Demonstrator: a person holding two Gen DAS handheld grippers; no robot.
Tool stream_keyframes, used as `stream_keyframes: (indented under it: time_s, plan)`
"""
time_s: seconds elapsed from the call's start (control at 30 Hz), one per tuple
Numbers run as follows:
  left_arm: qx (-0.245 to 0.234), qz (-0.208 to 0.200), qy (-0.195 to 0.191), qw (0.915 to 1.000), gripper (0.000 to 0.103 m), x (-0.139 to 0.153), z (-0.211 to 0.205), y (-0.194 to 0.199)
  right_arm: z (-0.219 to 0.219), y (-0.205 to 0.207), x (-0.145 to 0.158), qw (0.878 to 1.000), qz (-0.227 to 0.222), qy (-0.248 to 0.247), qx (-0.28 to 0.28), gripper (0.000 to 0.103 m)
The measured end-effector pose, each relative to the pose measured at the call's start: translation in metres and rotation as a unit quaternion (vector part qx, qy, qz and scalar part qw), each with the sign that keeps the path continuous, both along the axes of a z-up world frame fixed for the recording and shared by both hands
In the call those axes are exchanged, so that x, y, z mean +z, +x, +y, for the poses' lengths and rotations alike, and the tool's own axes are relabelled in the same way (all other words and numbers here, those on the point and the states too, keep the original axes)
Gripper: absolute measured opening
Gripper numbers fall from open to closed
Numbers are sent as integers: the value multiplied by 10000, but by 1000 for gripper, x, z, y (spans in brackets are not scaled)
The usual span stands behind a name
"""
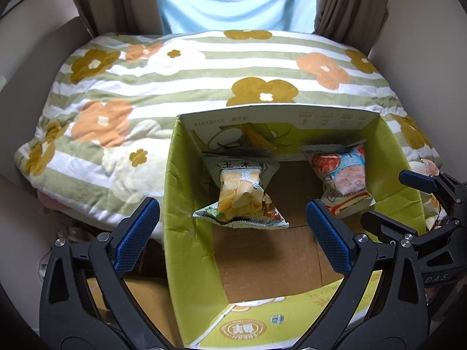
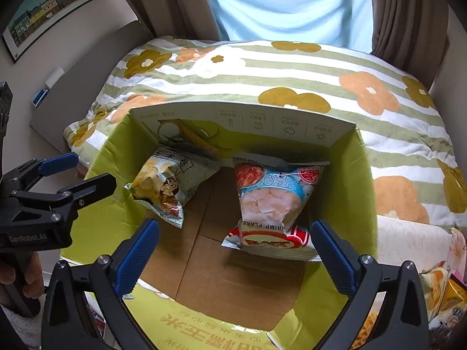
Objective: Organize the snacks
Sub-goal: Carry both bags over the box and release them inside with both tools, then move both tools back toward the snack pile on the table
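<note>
An open green cardboard box [image 1: 277, 113] [image 2: 242, 116] stands against a bed. Two snack bags lean on its far wall inside: a corn chip bag [image 1: 242, 195] [image 2: 163, 183] on the left and a shrimp flakes bag [image 1: 344, 178] [image 2: 274, 201] on the right. My left gripper [image 1: 233, 233] [image 2: 78, 175] hovers open above the box's left side, with nothing between its blue pads. My right gripper [image 2: 236, 256] [image 1: 400, 201] is wide open over the right side, above the shrimp flakes bag and apart from it.
A floral striped quilt [image 1: 175, 87] [image 2: 292, 70] covers the bed behind the box. More snack bags [image 2: 446, 291] lie outside the box at the lower right. A hand [image 2: 26, 274] holds the left gripper's handle. Brown curtains and a bright window are at the back.
</note>
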State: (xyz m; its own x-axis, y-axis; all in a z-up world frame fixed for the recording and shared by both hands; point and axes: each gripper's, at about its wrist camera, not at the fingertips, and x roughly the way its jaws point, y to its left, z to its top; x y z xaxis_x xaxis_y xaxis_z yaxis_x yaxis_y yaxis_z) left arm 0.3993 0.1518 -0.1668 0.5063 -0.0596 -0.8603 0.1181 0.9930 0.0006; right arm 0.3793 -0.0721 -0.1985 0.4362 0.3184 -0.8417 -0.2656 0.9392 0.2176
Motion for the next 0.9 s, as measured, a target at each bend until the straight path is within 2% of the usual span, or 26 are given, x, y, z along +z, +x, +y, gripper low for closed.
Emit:
stream_keyframes:
  time_s: [0.27, 0.47, 0.7, 0.9]
  plan:
    - [-182, -361, -116, 9991, 100, 38, -4, -39, -9, -41, 45, 9991, -368, -136, -164, 103]
    - [-422, -499, -227, 9976, 100, 58, -19, -67, -27, -75, 67, 9971, -549, -236, -464, 103]
    - [-806, -681, -321, 9939, 100, 73, -66, -99, -71, -115, 81, 9934, -629, -183, -942, 103]
    - [-1084, -704, -384, 9909, 100, 75, -129, -128, -129, -147, 86, 9889, -757, -208, -1263, 103]
